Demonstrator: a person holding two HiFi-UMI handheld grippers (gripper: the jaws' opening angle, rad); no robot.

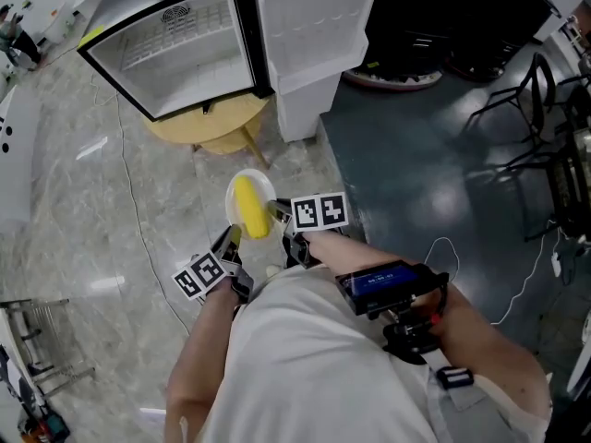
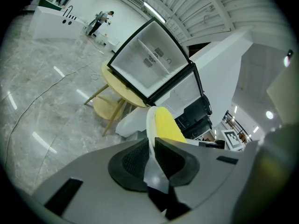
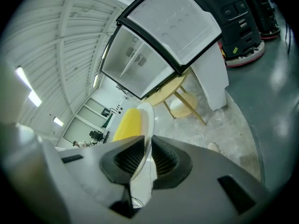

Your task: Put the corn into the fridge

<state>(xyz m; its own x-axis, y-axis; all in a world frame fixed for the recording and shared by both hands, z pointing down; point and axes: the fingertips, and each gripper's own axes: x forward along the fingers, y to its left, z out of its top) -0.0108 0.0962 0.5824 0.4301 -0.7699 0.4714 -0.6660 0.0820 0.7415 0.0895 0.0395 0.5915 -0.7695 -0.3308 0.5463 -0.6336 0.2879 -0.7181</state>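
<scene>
Edges of a round white plate [image 1: 267, 185] are pinched between the jaws of the left gripper [image 1: 235, 238] and the right gripper [image 1: 281, 216]. A yellow corn cob [image 1: 247, 208] is carried on it. Both forearms are held low, short of the open white fridge [image 1: 175, 53].

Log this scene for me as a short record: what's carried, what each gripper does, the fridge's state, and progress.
carried: corn lying on a white plate
left gripper: shut on the plate's rim
right gripper: shut on the plate's opposite rim
fridge: door open, standing on a round yellow table
progress: corn not yet in the fridge
</scene>
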